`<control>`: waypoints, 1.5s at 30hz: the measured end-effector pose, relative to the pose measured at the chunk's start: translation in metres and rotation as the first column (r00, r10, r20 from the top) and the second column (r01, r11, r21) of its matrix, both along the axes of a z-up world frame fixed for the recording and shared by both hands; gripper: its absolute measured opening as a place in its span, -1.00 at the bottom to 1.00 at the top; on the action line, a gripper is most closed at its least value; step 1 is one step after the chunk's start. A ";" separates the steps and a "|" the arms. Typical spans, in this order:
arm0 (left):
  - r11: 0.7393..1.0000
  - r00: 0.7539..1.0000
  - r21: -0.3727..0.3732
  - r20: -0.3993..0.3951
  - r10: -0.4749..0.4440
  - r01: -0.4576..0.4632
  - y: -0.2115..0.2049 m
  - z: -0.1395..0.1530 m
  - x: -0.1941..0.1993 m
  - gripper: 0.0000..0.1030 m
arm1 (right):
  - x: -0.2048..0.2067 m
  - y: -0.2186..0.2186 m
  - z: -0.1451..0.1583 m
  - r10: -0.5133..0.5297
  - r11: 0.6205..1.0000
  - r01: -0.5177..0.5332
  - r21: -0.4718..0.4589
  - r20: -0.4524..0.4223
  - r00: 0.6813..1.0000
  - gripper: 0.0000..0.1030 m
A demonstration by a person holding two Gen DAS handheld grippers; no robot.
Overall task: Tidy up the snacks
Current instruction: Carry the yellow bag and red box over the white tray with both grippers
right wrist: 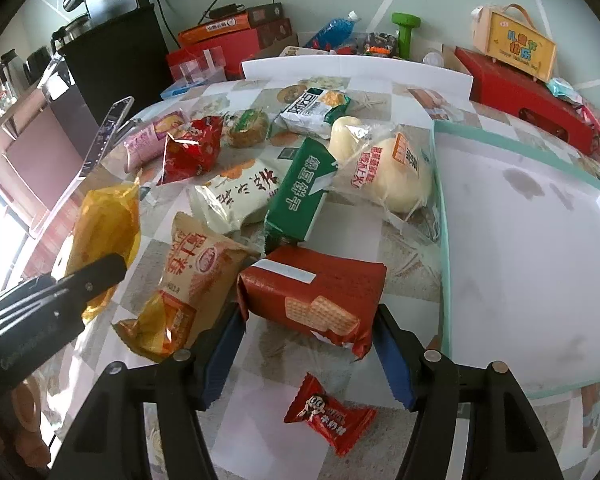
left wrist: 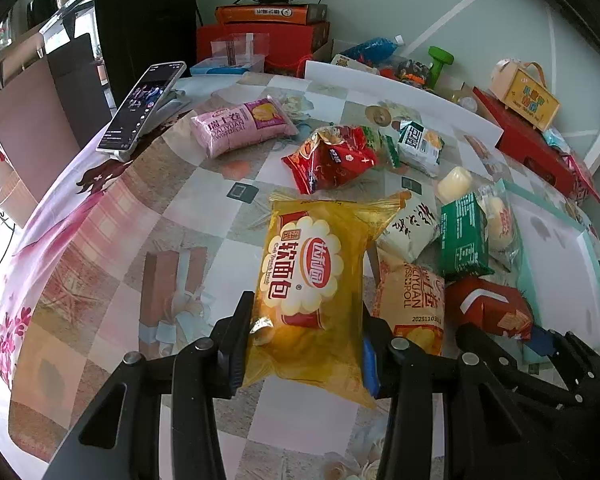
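My left gripper [left wrist: 306, 334] is shut on a yellow soft-bread packet [left wrist: 312, 276], held above the table; the packet also shows at the left of the right wrist view [right wrist: 104, 224]. My right gripper [right wrist: 310, 334] has its fingers on both sides of a red biscuit packet [right wrist: 316, 288], pressing its ends. Several other snacks lie in a loose pile: a green packet [right wrist: 300, 196], a white tea packet [right wrist: 240, 196], an orange Swiss-roll packet [right wrist: 192, 276], a cream bun [right wrist: 396, 176], a pink packet [left wrist: 240, 126] and a red bag [left wrist: 332, 158].
A white tray with a teal rim [right wrist: 440, 240] lies to the right of the pile. A small red candy [right wrist: 332, 414] lies near the front edge. A phone on a stand [left wrist: 142, 110] is at the left. Red boxes [right wrist: 520, 96] line the back.
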State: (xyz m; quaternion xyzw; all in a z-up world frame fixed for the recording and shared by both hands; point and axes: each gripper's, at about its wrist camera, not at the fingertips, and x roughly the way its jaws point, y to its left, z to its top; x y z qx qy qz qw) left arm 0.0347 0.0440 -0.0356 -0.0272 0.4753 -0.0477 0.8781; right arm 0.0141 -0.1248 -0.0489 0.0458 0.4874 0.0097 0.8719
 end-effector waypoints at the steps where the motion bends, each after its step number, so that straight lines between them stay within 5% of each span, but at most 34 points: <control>1: 1.000 1.000 0.000 -0.003 -0.001 0.001 0.000 -0.001 0.000 -0.10 | 0.001 0.000 -0.001 0.002 1.000 -0.002 0.000 -0.001 1.000 0.34; 14: 1.000 0.999 -0.024 -0.034 0.010 -0.011 0.007 -0.011 0.004 -0.10 | 0.012 -0.002 -0.008 -0.030 0.998 0.030 0.047 -0.002 1.000 0.50; 19: 0.999 0.999 -0.028 -0.037 0.017 -0.018 0.009 -0.012 0.004 -0.10 | 0.011 0.000 -0.006 -0.024 0.999 0.024 0.042 0.004 1.000 0.29; 30: 1.000 1.000 -0.018 0.004 0.015 -0.015 0.007 0.009 -0.003 -0.10 | -0.005 -0.008 0.028 -0.013 0.998 0.005 0.069 0.116 0.993 0.26; 39: 0.999 0.998 -0.017 0.053 -0.042 0.043 -0.022 0.040 -0.008 -0.10 | -0.022 -0.065 0.062 -0.182 0.982 0.163 0.097 0.251 0.951 0.26; 45: 0.987 0.984 -0.028 0.095 -0.152 0.155 -0.072 0.062 -0.008 -0.10 | -0.035 -0.118 0.067 -0.357 0.931 0.363 0.025 0.264 0.896 0.26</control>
